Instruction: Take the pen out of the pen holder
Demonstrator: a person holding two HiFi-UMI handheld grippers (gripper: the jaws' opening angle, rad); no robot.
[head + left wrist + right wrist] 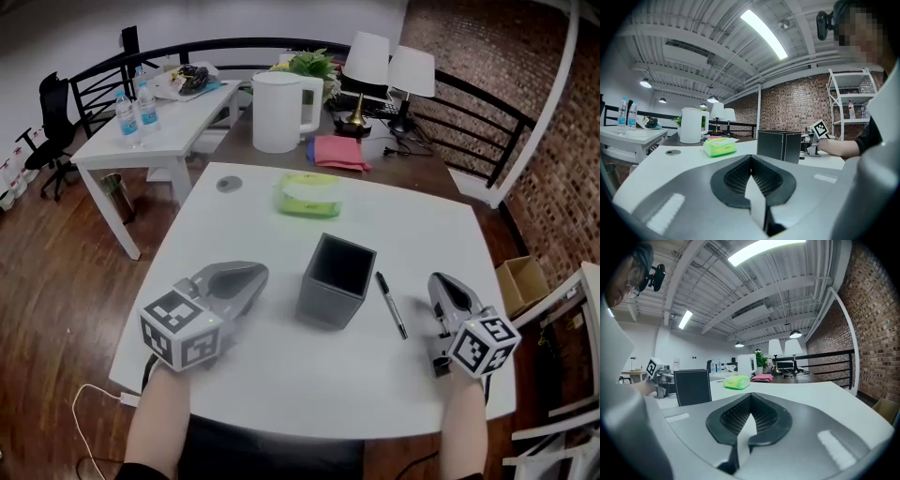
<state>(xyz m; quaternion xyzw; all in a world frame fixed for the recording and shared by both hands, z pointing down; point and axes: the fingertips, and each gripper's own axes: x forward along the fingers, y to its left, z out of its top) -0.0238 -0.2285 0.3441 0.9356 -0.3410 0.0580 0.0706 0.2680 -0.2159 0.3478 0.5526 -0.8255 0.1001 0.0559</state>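
Over the white table [281, 394] I am holding left gripper [257, 273] and right gripper [440, 280] low, jaws closed empty, risking bumping the pen [391, 305] right of the pen holder [336, 281] into rolling.

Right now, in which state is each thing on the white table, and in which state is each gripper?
pen holder: upright, no pen visible inside.
pen: lying flat on the table, right of the pen holder, not touching it.
tissue pack: lying flat, beyond the pen holder.
left gripper: jaws together, nothing between them.
right gripper: jaws together, nothing between them, apart from the pen.
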